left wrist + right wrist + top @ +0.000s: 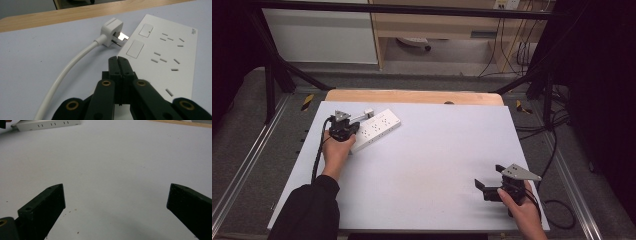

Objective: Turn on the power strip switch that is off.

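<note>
The power strip (374, 128) lies flat and slantwise in the far left part of the table (437, 150), its far end short of the wooden strip (412, 96) along the table's far edge. In the left gripper view the strip (162, 55) fills the right side, sockets up. A white plug (111, 32) lies on the table at the strip's far end, its metal pins touching or just over the strip's edge, and its cord (72, 67) curves back toward the camera along the strip's left.

The left gripper (343, 131) sits over the strip's near end, close to the table's left edge. Its jaws are pressed fully together with nothing between them, the tips (118, 59) over the strip's near left edge, beside the cord.

The right gripper (484, 190) rests near the front right corner, well apart from the strip. Its jaws stand wide apart and hold nothing. Between the two grippers the tabletop is bare, with open room across the middle and toward the far right edge.
</note>
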The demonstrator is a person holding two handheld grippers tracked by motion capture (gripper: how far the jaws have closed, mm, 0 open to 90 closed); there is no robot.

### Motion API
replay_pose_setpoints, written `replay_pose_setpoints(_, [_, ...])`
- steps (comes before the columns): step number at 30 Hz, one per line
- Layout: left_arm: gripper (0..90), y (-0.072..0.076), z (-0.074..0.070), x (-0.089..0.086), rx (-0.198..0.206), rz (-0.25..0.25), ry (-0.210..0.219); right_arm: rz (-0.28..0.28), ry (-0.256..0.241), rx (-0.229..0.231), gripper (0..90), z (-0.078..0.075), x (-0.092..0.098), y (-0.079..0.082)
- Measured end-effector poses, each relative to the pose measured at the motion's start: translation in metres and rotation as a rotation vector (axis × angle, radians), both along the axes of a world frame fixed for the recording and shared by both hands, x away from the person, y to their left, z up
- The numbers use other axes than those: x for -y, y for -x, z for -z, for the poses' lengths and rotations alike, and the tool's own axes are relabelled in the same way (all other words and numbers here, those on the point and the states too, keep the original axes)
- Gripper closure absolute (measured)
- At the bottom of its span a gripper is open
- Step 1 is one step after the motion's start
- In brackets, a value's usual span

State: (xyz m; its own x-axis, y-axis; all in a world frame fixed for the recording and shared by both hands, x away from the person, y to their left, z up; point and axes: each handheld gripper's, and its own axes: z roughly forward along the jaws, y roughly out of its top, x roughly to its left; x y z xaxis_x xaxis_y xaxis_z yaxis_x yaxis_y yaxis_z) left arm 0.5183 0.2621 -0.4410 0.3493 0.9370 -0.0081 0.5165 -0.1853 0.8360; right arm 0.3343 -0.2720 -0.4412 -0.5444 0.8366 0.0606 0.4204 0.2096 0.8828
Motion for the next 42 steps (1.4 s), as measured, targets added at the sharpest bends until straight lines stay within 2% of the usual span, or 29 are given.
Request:
replay_pose_setpoints(15, [90.0,0.0008,0.0005,-0.0037,-0.013,-0.017,0.004,-0.001,0.002,0.0,2.3,-0.0001,-0.0002,0.0003])
replay_pose_setpoints(17, [90.0,0.0012,0.0006,-0.004,-0.007,-0.003,-0.011,-0.002,0.002,-0.002,2.4,0.0001,-0.0005,0.0001])
replay_pose_setpoints(19, [90.0,0.0012,0.001,-0.005,-0.005,0.002,-0.005,-0.002,0.003,-0.001,2.3,0.0002,-0.0009,-0.0001])
replay_pose_setpoints(26, [90.0,0.002,0.0026,-0.0046,0.005,-0.011,0.012,0.0,0.003,-0.002,2.3,0.0003,-0.0006,-0.0002])
replay_pose_setpoints(42, [90.0,0.0012,0.002,-0.0053,0.004,-0.023,0.001,-0.002,0.001,-0.002,2.3,0.0002,-0.0003,-0.0004])
